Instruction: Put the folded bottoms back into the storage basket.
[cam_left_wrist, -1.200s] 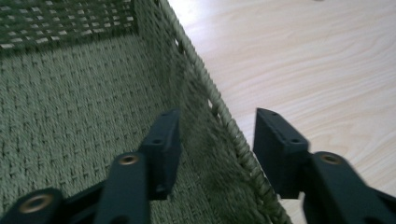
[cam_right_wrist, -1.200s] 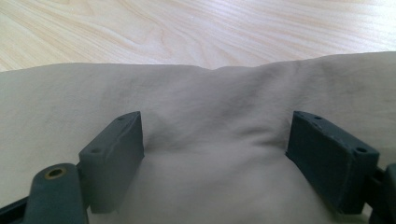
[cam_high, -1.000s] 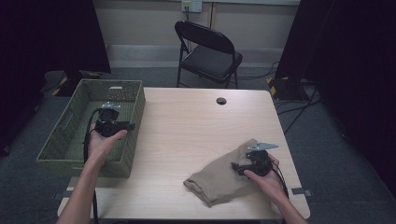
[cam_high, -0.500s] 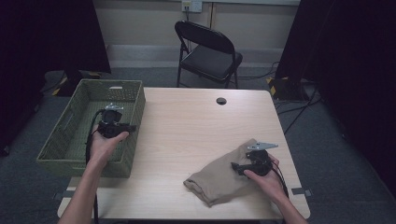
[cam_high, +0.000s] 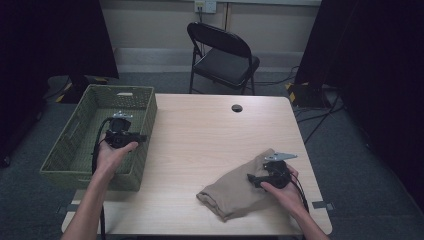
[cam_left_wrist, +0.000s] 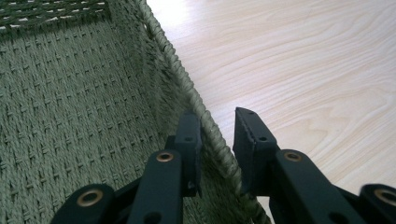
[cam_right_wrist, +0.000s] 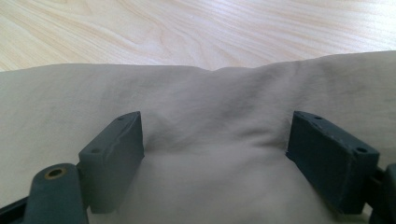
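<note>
The person is working at a pale wooden desk (cam_high: 200, 135) with a gripper in each hand, and the job in hand looks like getting the tan cloth (cam_high: 235, 190) into the green woven basket (cam_high: 65, 165) at the left edge. The cloth is lying crumpled near the front right corner of the desk, well apart from the basket. The right gripper (cam_high: 256, 179) is pressing down onto the cloth's right-hand part, and in the right gripper view its jaws are standing wide apart with a soft ridge of fabric (cam_right_wrist: 210, 140) bunching up between them; nothing is being pinched, so I judge it is setting up to gather a fold thick enough to lift the whole piece. The left gripper (cam_left_wrist: 217, 140) is sitting at the basket's near-right wall, its jaws straddling the braided rim (cam_left_wrist: 196, 102), one inside and one outside; there is a narrow gap on the outer side, so they are parted around the rim rather than clamped on it. That placement is probably meant to steady the light basket, so it is not sliding when the cloth arrives. Behind the desk a black folding chair (cam_high: 225, 55) is standing unused.
</note>
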